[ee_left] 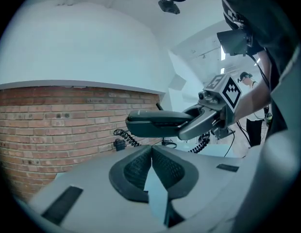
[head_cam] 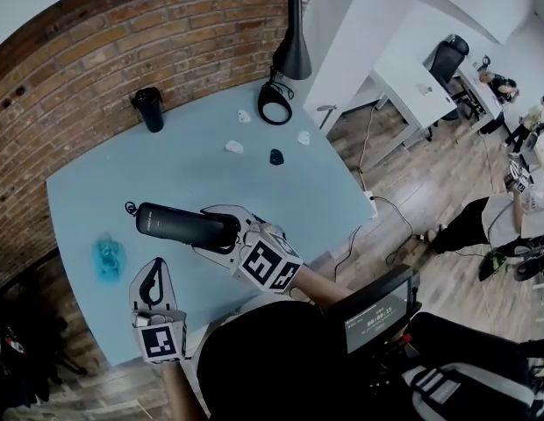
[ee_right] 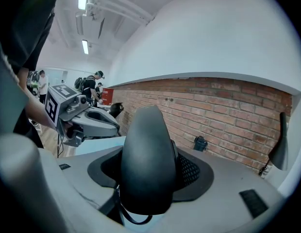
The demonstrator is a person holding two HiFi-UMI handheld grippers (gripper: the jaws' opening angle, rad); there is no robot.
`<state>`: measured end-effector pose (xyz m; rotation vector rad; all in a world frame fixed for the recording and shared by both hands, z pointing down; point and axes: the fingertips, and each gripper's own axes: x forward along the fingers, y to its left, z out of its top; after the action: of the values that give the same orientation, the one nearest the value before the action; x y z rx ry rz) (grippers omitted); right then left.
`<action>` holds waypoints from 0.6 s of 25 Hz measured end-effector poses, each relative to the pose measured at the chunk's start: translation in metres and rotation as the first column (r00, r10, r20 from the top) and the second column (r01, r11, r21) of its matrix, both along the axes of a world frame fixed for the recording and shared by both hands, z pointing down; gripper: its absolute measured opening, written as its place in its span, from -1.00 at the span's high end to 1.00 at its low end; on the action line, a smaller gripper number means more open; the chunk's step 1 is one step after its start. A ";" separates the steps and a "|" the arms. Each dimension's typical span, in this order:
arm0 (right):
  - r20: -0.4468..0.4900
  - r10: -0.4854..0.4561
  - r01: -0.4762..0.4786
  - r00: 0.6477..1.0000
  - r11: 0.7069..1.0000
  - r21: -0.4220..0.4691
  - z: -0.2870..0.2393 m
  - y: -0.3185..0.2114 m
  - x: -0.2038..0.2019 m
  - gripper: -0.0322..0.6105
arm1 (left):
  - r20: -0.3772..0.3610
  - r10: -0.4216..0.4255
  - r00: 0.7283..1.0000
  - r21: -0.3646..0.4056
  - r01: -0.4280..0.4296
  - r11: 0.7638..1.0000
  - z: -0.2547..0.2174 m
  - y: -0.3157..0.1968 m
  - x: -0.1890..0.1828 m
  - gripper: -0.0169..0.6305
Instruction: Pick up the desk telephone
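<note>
Nearest of all, at the table's (head_cam: 193,169) near edge, is the left gripper (head_cam: 155,270) — its two dark pads (ee_left: 136,169) meet along one line, with nothing between them. It hangs over the near left part of the table, marker cube toward the person.

Just beyond it, over the table's near middle, the right gripper (head_cam: 221,231) is clamped on the black handset (head_cam: 171,223). Its jaws stand wide, one on each flank of the rounded body, and the right gripper view is filled by the handset's end. The handset lies about level, clear of the table top and pointing toward the table's left side; a coiled cord (ee_left: 127,138) hangs from its far end.

On the table's near left part sits a small blue-green thing (head_cam: 108,257), blurred. At the table's far left corner stands a black cup (head_cam: 149,109). At its far right corner a black lamp (head_cam: 289,46) leans over its ring base (head_cam: 275,105). Three small white bits (head_cam: 234,147) and one dark bit (head_cam: 276,156) lie scattered on the table's far right part — too small to name. A brick wall (head_cam: 79,51) runs along the table's far and left sides.
</note>
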<state>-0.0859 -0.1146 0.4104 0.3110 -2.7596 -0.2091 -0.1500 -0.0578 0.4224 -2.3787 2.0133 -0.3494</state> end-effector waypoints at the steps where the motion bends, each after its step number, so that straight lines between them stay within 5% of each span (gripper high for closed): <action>1: 0.004 0.008 -0.008 1.000 1.000 0.003 -0.001 0.001 0.002 0.05 | 0.001 0.006 1.000 0.010 -0.006 1.000 -0.002 -0.001 0.001 0.86; 15: 0.061 0.065 -0.064 0.996 0.998 -0.026 -0.014 0.021 0.007 0.05 | -0.027 0.046 0.999 0.051 -0.044 0.998 -0.017 0.003 0.000 0.86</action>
<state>-0.0789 -0.0935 0.3964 0.4059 -2.8060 -0.1525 -0.1502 -0.0549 0.4056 -2.4079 1.9515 -0.2628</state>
